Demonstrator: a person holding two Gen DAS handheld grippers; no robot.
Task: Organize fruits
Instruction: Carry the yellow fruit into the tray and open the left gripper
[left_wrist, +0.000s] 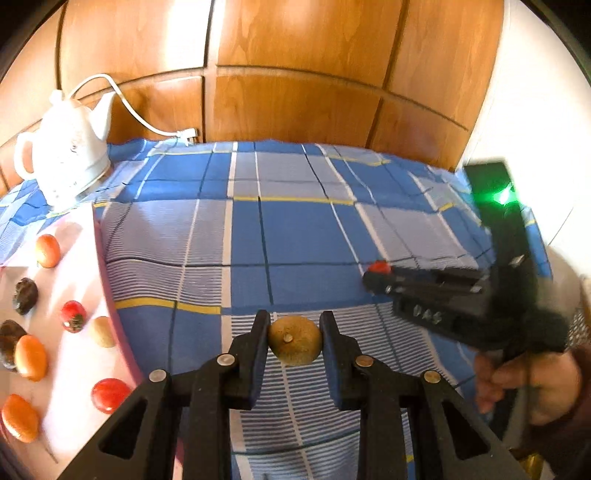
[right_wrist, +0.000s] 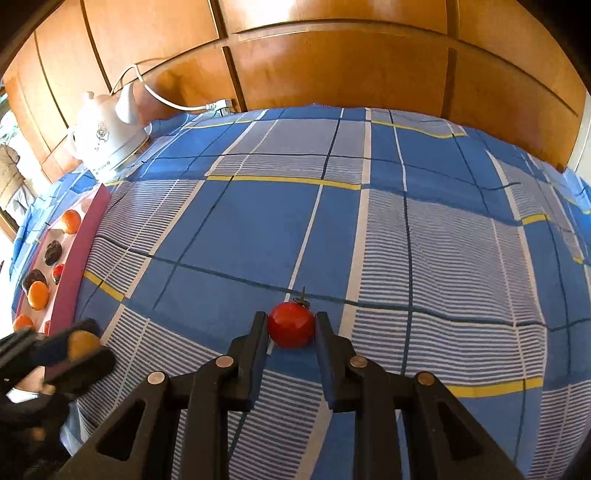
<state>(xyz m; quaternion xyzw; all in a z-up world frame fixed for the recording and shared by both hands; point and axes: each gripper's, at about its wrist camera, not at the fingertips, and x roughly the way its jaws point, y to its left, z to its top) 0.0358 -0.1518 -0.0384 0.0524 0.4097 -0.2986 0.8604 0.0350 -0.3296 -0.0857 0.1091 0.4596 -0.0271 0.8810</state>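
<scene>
Far to the left of the left claw (left_wrist: 294, 332), a white ceramic kettle with a white cord (left_wrist: 64, 155) is standing at the back of the counter covered with a blue checked cloth (left_wrist: 295, 236). Below the kettle, still to the left of this claw, a flat white tray with a pink rim (left_wrist: 107, 280) is carrying several small fruits: orange oval ones, dark wrinkled ones, red ones and a pale brown one. The closest of them, a round red fruit (left_wrist: 110, 395), is lying just beside the left finger of this claw.

The left claw is closing narrowly on a small round brown fruit with a short stem (left_wrist: 294, 340), and both pads are pressing its sides.

To the right of it, the right claw (right_wrist: 291, 328) is gripping a small red tomato with a dry green stem (right_wrist: 291, 329) between its fingers, over the cloth. In the left wrist view a hand (left_wrist: 532, 384) is holding the handle of this claw.
</scene>
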